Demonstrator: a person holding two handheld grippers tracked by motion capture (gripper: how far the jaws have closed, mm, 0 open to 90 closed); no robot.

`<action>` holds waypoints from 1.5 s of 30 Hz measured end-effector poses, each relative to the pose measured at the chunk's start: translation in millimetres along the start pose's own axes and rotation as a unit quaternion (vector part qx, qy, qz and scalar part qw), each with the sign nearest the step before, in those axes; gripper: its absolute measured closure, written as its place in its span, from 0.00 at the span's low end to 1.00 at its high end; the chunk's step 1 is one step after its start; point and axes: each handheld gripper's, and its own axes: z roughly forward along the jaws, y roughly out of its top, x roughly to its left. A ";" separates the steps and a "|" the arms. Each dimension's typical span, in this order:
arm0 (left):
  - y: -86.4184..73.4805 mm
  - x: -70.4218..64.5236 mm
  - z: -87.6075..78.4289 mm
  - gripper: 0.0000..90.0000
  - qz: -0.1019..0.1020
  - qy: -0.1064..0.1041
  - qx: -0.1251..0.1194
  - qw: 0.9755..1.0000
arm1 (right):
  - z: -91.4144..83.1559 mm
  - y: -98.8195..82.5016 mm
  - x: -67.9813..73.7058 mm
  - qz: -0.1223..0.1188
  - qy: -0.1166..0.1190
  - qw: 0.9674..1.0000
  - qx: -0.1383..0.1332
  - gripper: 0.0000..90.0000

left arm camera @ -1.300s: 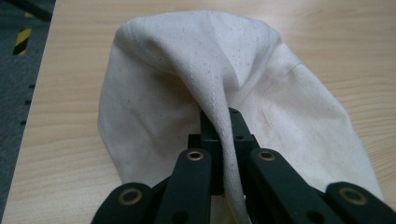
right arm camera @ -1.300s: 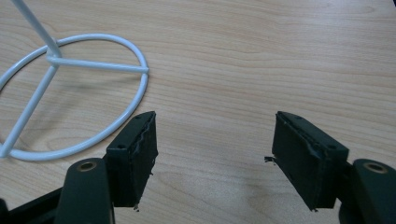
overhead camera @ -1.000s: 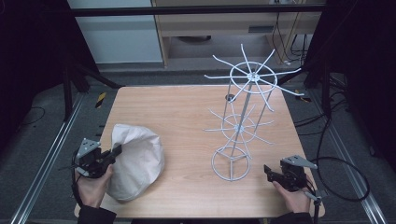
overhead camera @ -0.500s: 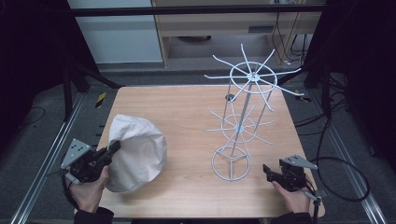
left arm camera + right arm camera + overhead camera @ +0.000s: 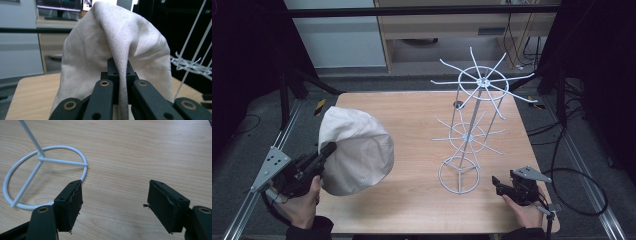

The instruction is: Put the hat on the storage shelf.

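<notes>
My left claw (image 5: pixel 117 82), low centre of the left gripper view, is clamped tight on a fold of one white cloth hat (image 5: pixel 112 47), which rises and drapes above the jaws. In the high view that claw (image 5: pixel 324 152) sits at lower left and the hat (image 5: pixel 357 150) hangs from it, lifted at the left part of the wooden table (image 5: pixel 412 115); whether its lower edge touches the wood I cannot tell. My right claw (image 5: pixel 115 202) is spread wide and holds nothing, with bare wood between the jaws and the stand's ring base (image 5: pixel 45 175) just beside the left jaw at upper left of the right gripper view. In the high view that claw (image 5: pixel 499 184) rests at lower right, near the foot of the white wire stand (image 5: pixel 469 135), right of centre. Progress, by my judgement: hat gripped and raised, done; carrying it across and setting it on a prong, not yet done, and every prong stands bare. Count: hats, one; stands, one, with two tiers of prongs and one ring base; tables, one; claws, two.
</notes>
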 end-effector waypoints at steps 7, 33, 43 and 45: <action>15.9 -10.9 6.6 0.99 -0.012 -0.029 -0.040 0.999 | -0.4 -0.2 -0.2 -0.002 0.001 1.000 -0.002 0.31; 66.2 -61.0 11.6 0.99 -0.021 -0.117 -0.141 0.983 | -1.0 -0.3 -1.2 -0.005 0.000 1.000 -0.006 0.31; 79.2 -77.2 21.0 0.99 -0.032 -0.151 -0.153 0.976 | -1.3 -0.1 -0.8 -0.002 0.002 1.000 -0.004 0.31; 81.4 -78.0 22.0 0.99 -0.038 -0.157 -0.156 0.974 | -0.6 -0.4 -1.3 -0.006 -0.001 1.000 -0.005 0.31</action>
